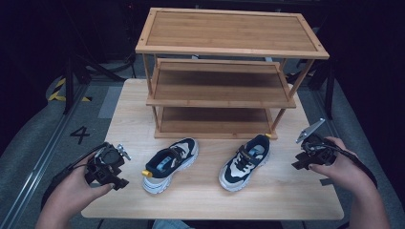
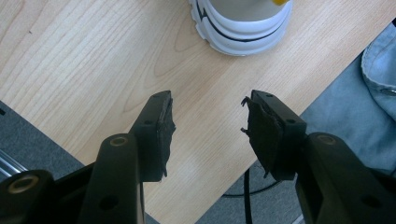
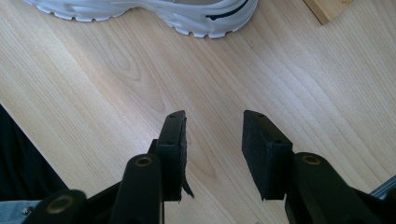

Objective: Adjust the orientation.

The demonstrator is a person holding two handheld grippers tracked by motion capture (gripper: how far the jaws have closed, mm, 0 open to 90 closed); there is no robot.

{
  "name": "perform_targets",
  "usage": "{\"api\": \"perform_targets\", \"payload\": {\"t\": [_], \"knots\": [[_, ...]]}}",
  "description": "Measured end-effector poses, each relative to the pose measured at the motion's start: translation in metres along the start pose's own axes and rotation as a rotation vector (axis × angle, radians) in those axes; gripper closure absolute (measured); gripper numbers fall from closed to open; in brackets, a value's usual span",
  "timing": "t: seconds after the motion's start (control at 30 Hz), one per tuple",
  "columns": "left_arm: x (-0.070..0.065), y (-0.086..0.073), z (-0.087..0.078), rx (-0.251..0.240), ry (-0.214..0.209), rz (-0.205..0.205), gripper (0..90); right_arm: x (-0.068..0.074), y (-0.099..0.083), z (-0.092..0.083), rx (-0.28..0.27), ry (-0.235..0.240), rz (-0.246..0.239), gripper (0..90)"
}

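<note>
A pale wooden table (image 1: 210,200) carries a three-tier bamboo shelf rack (image 1: 229,47). Around it lies grey floor (image 1: 28,143) with a black painted numeral (image 1: 79,134); the surrounding room is dark

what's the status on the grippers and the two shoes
Left gripper open, empty, just short of left shoe. Right gripper open, empty, beside right shoe. Both shoes on table before rack; nothing between.

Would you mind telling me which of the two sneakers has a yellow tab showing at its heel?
The left sneaker, nearer the left hand-held gripper, shows a yellow tab at the heel facing the person. The right sneaker shows no such tab at its near end.
</note>
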State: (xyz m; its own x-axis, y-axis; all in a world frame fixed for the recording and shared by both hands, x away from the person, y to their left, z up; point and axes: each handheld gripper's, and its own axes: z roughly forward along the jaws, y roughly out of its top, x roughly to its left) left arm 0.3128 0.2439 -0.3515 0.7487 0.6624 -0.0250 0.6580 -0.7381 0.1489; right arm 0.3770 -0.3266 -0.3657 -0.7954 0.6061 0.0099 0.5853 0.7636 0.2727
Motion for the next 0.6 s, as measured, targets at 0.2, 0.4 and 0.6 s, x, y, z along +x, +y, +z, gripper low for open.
{"api": "perform_targets", "payload": {"t": [0.2, 0.4, 0.6], "knots": [[-0.005, 0.003, -0.004, -0.01, -0.007, -0.006, 53.5, 0.0, -0.001, -0.001, -0.003, 0.002, 0.002, 60.9], [-0.008, 0.002, -0.003, -0.012, -0.001, -0.03, 53.9, 0.0, -0.001, 0.001, 0.004, 0.002, 0.006, 60.9], [-0.021, 0.001, -0.01, -0.054, -0.016, 0.034, 55.0, 0.003, -0.003, 0.001, 0.004, 0.001, 0.004, 60.8]]}}
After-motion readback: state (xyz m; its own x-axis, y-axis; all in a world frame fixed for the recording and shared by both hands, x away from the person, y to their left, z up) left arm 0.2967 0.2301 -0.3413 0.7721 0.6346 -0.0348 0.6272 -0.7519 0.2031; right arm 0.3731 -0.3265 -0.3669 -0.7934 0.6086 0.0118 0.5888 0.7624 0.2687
